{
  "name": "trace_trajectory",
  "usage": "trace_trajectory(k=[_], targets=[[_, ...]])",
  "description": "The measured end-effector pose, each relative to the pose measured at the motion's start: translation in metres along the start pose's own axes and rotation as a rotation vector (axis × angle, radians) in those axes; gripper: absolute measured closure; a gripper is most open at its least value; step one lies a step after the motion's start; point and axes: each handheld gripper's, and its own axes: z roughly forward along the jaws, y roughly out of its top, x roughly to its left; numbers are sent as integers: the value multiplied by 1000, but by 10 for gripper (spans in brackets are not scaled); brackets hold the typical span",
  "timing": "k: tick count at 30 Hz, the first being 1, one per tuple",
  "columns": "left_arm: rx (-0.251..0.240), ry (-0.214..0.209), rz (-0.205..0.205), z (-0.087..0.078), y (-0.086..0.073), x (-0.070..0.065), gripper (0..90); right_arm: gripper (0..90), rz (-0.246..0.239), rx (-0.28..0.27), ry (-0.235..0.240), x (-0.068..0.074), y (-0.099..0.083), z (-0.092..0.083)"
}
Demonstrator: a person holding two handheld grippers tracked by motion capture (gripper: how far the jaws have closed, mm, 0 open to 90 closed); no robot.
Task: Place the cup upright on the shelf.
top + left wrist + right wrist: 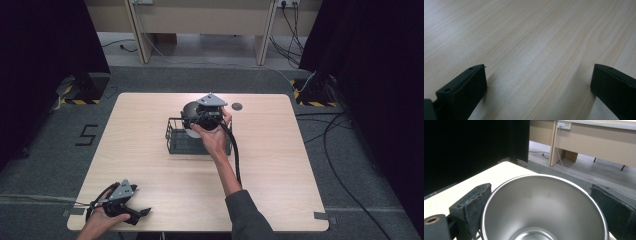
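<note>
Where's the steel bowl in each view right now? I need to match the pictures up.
High view: the steel bowl sits at table centre, over the black wire basket, at the right gripper.
Right gripper view: bowl low centre, between the jaws.
Left gripper view: bare tabletop.
Shared landmark: the light wooden tabletop.

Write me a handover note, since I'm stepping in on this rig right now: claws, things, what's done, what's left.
Right claw: over the black wire basket at mid-table, jaws either side of a steel bowl; whether they pinch it, I cannot tell.
Left claw: open, holding nothing, low over the wooden table at its near left corner.
Done: bowl and basket are together at mid-table.
Left: whether the bowl goes in or comes out is unclear; check the grip before moving.
</note>
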Motion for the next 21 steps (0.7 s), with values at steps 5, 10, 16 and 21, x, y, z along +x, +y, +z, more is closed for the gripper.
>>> trace_trajectory(k=[5,10,16,21], targets=[[0,-1,0,0,0,0,0,65,7,-2,-5,1,-1,2],[0,-1,1,0,0,0,0,64,12,5,-16,-1,-3,6],[0,-2,1,0,0,0,0,64,16,21,-16,-2,-9,11],[0,-1,1,0,0,0,0,64,12,35,-16,-2,-14,15]])
